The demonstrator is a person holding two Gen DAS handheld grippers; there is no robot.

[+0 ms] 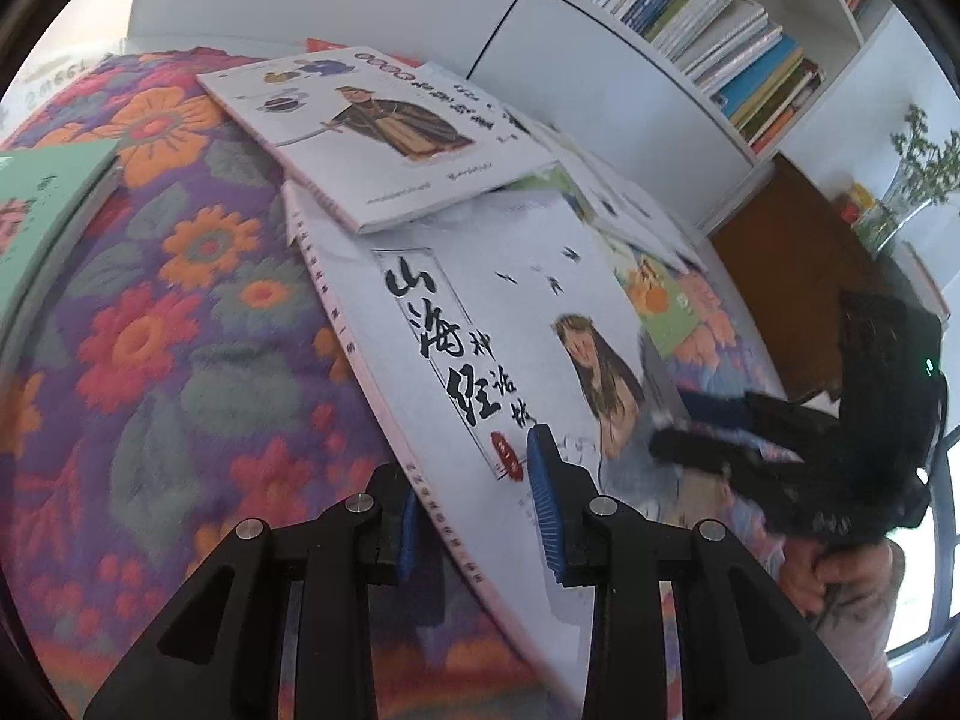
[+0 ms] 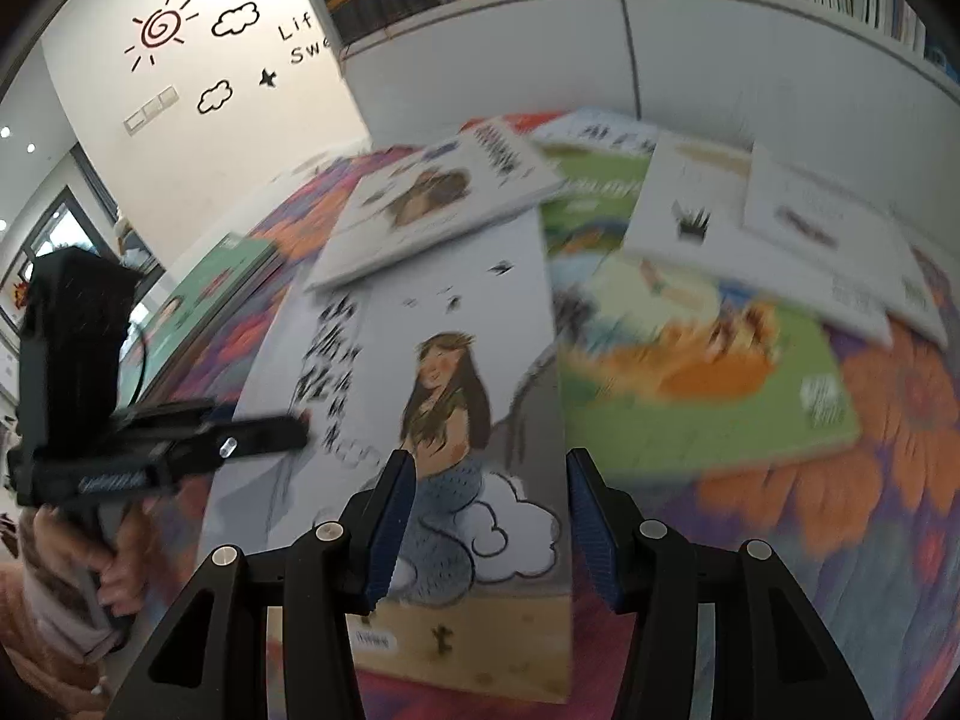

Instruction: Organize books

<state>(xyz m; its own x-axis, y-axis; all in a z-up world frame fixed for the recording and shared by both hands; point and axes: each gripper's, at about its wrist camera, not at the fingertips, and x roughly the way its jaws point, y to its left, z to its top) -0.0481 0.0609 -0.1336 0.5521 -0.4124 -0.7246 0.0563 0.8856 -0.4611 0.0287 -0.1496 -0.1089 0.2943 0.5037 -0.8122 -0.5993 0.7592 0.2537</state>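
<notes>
A flowered cloth (image 1: 168, 324) covers the surface, and books lie scattered over it below a white bookshelf (image 1: 708, 18) packed with upright books. The large white book (image 1: 480, 324) with a long-haired girl on its cover lies near the front edge of the cloth, and a smaller white book (image 1: 384, 132) rests across its far end, pinning that end down. A green picture book (image 2: 708, 384) lies just beside it on the right, partly under two more white books (image 2: 780, 228), and a mint-green book (image 1: 42, 204) sits at the cloth's left edge. The left gripper (image 1: 480, 504), pointing steeply down, is clenched on the big book's spine edge. The right gripper (image 2: 489, 516), also angled down, hangs over the cover with its jaws apart, gripping nothing.
</notes>
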